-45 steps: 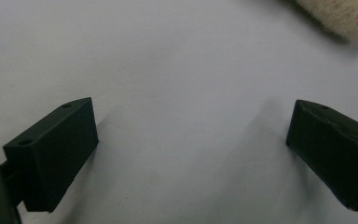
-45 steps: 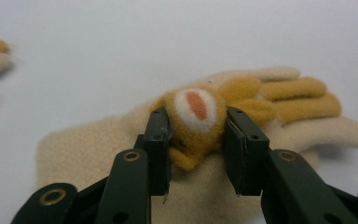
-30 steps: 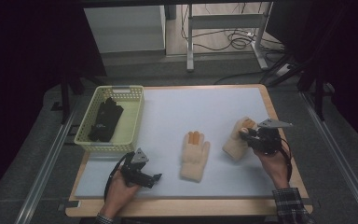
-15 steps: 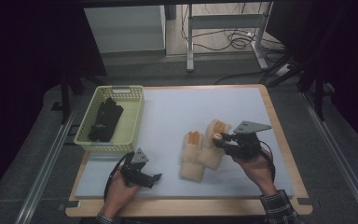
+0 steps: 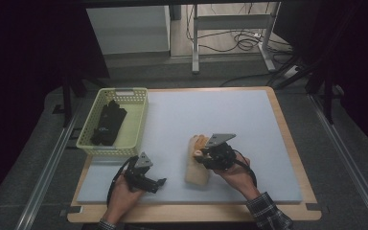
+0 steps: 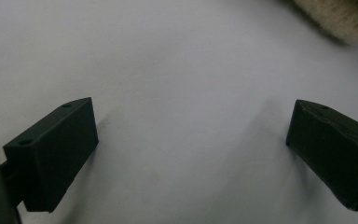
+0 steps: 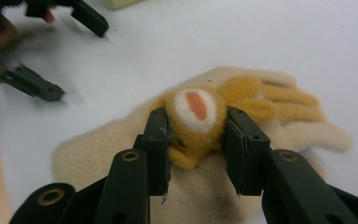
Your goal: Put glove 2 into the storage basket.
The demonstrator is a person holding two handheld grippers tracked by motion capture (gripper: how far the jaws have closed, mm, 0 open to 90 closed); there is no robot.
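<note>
Here the right gripper (image 7: 196,140) jaws pinch a cream glove (image 7: 121,154), its cuff hidden; left gripper (image 6: 191,154) jaws wide.

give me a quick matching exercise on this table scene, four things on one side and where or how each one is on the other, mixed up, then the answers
Things:
1. right gripper
2. left gripper
3. yellow basket
4. black item

States or places:
A. lying inside the basket
B. jaws wide apart over bare white mat
C. at the table's left edge, holding something dark
D. jaws shut on the orange part of a cream glove, above a second cream glove

Pairs: 1-D, 2-B, 3-C, 4-A
</note>
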